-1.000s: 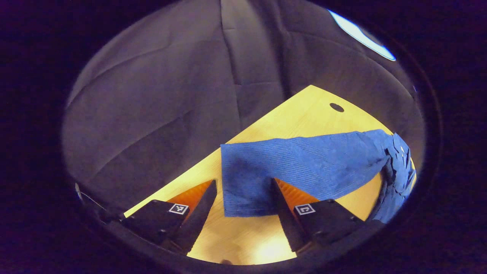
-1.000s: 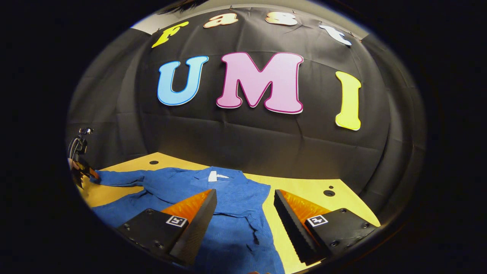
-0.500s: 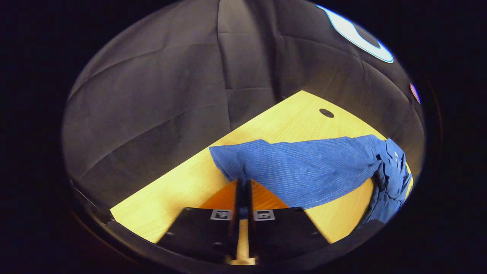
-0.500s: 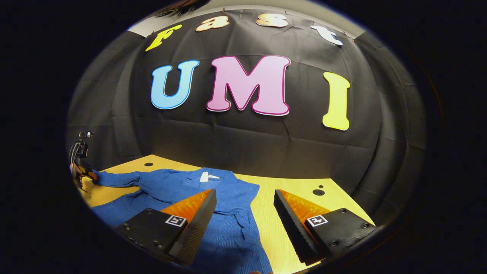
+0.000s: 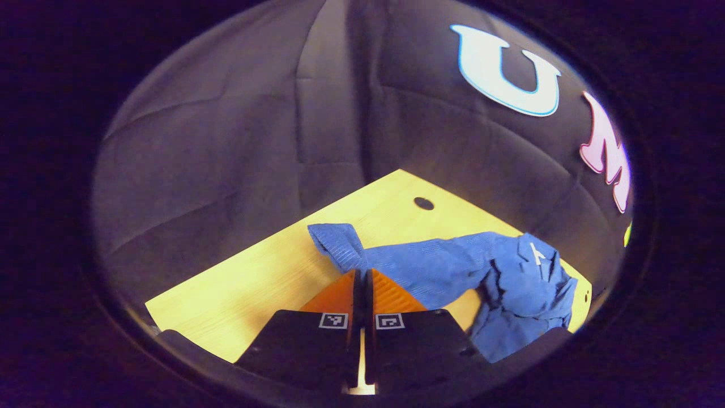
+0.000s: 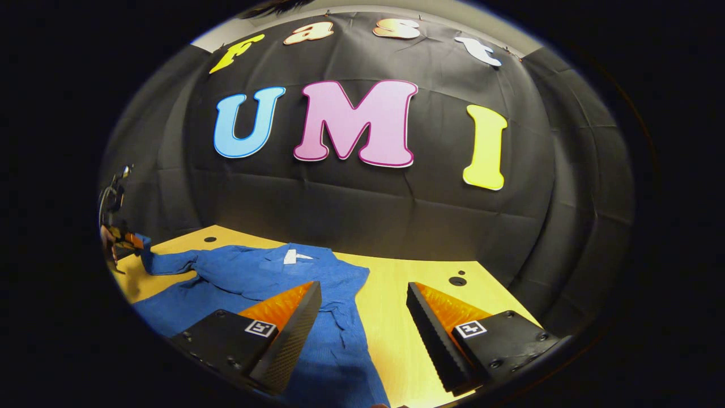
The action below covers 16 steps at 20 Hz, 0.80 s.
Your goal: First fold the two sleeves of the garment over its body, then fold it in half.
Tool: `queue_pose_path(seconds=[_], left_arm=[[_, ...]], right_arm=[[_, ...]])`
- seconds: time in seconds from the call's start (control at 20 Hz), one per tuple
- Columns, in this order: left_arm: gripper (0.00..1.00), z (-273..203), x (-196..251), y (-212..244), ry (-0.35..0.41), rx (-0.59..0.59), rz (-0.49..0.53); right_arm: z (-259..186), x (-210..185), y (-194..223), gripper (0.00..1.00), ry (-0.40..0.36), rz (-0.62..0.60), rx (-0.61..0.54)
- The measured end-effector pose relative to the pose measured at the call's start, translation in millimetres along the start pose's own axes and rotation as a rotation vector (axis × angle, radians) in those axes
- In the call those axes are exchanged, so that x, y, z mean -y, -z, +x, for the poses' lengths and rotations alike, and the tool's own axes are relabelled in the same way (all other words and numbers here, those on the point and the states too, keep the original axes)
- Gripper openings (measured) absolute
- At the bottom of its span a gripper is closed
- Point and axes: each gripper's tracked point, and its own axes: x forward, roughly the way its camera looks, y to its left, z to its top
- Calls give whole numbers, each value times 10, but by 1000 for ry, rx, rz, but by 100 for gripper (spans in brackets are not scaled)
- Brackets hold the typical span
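A blue ribbed garment (image 6: pixel 266 272) lies spread on the wooden table (image 6: pixel 396 317), collar toward the back wall. In the left gripper view my left gripper (image 5: pixel 361 273) is shut on the cuff end of the sleeve (image 5: pixel 396 263), which is lifted off the table and stretches toward the bunched body (image 5: pixel 524 289). The right gripper view shows that same left gripper (image 6: pixel 127 241) far off at the left edge, holding the raised cuff. My right gripper (image 6: pixel 362 292) hangs open over the garment's right side, one finger above the cloth, the other above bare wood.
Round holes mark the table near its back corners (image 6: pixel 457 281) (image 5: pixel 423 203). The black cloth wall closes the back and sides. Bare wood lies to the right of the garment (image 6: pixel 408 272) and around the lifted sleeve (image 5: pixel 266 272).
My left gripper shut on the sleeve's cuff, then lifted it and swung it toward the garment's body. The right gripper stayed open and shifted only slightly.
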Motion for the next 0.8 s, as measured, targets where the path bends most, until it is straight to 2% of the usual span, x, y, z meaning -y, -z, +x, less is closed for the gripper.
queue_pose_path(seconds=[0.15, 0.3, 0.4, 0.6, 0.7, 0.8], left_arm=[[0, -199, 963, -251, 173, 51, 41], [1, -445, 1867, -215, 335, 69, 108], [1, -506, 2409, -8, 433, 46, 138], [2, -731, 3382, 521, 631, -57, 135], [1, -835, 3816, 750, 714, -108, 91], [2, -852, 4075, 901, 760, -148, 51]], right_arm=[[-118, 198, 84, 97, 45, 18, -22], [-250, 450, 179, 97, 107, 36, -38], [-351, 614, 252, 97, 146, 48, -50], [-563, 901, 419, 97, 215, 93, -84], [-666, 1044, 496, 97, 255, 110, -97], [-743, 1165, 560, 97, 293, 137, -117]])
